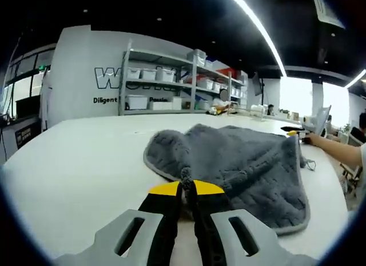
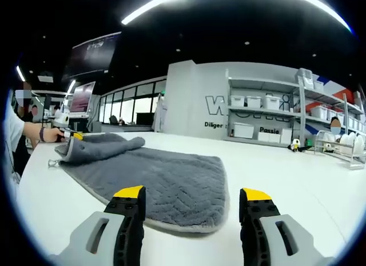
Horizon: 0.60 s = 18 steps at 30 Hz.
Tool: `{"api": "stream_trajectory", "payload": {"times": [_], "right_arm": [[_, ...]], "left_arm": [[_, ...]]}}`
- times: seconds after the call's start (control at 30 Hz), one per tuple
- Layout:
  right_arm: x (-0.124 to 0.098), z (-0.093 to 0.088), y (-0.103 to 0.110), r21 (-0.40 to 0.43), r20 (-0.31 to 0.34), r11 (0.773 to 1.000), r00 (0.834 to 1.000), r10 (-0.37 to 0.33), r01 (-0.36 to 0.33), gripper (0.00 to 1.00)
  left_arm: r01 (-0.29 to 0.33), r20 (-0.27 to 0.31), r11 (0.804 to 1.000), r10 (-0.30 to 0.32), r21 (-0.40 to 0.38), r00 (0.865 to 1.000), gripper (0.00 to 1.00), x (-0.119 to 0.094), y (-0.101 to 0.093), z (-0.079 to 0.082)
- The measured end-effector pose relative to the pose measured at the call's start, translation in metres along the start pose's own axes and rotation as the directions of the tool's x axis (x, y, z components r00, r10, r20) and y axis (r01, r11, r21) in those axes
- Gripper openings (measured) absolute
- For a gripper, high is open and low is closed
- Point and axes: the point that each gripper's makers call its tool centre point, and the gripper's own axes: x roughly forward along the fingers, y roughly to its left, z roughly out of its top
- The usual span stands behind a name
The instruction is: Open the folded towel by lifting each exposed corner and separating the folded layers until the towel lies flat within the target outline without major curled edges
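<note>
A grey plush towel (image 1: 240, 163) with a lighter hem lies on the white table (image 1: 74, 169). My left gripper (image 1: 187, 185) is shut on a bunched bit of the towel's near edge, which pokes up between the yellow tips. In the right gripper view the towel (image 2: 166, 186) spreads flat in front, and one far layer is rolled back in a fold (image 2: 106, 146). My right gripper (image 2: 193, 196) is open just above the towel's near rounded corner, with nothing between its jaws. The left gripper (image 2: 71, 135) is seen at that fold, and the right gripper (image 1: 294, 132) at the towel's far side.
A person's hand and forearm (image 1: 337, 149) reach in at the table's right side. Grey shelving with white bins (image 1: 171, 86) stands beyond the table against a lettered wall. Bare white tabletop (image 2: 303, 186) runs right of the towel.
</note>
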Motion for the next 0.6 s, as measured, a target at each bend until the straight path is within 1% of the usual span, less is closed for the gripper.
{"api": "stream_trajectory", "payload": {"times": [0.03, 0.13, 0.23, 0.37, 0.43, 0.53, 0.6], "right_arm": [[0.0, 0.0, 0.0, 0.0, 0.001, 1.0, 1.0, 0.0, 0.0, 0.66], [0.0, 0.0, 0.0, 0.0, 0.0, 1.0, 1.0, 0.0, 0.0, 0.66], [-0.001, 0.0, 0.0, 0.002, 0.0, 1.0, 1.0, -0.002, 0.002, 0.66], [-0.001, 0.0, -0.001, 0.001, -0.002, 1.0, 1.0, -0.003, 0.003, 0.66], [-0.001, -0.001, -0.001, 0.0, -0.003, 1.0, 1.0, -0.003, 0.003, 0.66], [-0.002, 0.0, 0.002, 0.004, 0.0, 1.0, 1.0, -0.003, 0.003, 0.66], [-0.002, 0.0, 0.001, 0.005, 0.002, 1.0, 1.0, -0.004, 0.004, 0.65]], "left_arm": [[-0.004, 0.0, 1.0, 0.004, 0.0, 1.0, 0.07, -0.002, 0.002, 0.0], [-0.036, -0.004, 0.999, 0.036, 0.005, 0.999, 0.07, -0.014, 0.017, -0.002], [-0.057, -0.005, 0.998, 0.057, 0.008, 0.998, 0.07, -0.024, 0.026, -0.004], [-0.087, -0.007, 0.996, 0.087, 0.008, 0.996, 0.07, -0.037, 0.036, -0.006], [-0.094, -0.006, 0.996, 0.094, 0.008, 0.996, 0.07, -0.04, 0.038, -0.007], [-0.127, -0.01, 0.992, 0.127, 0.01, 0.992, 0.07, -0.054, 0.047, -0.01], [-0.139, -0.011, 0.99, 0.139, 0.012, 0.99, 0.07, -0.059, 0.051, -0.012]]}}
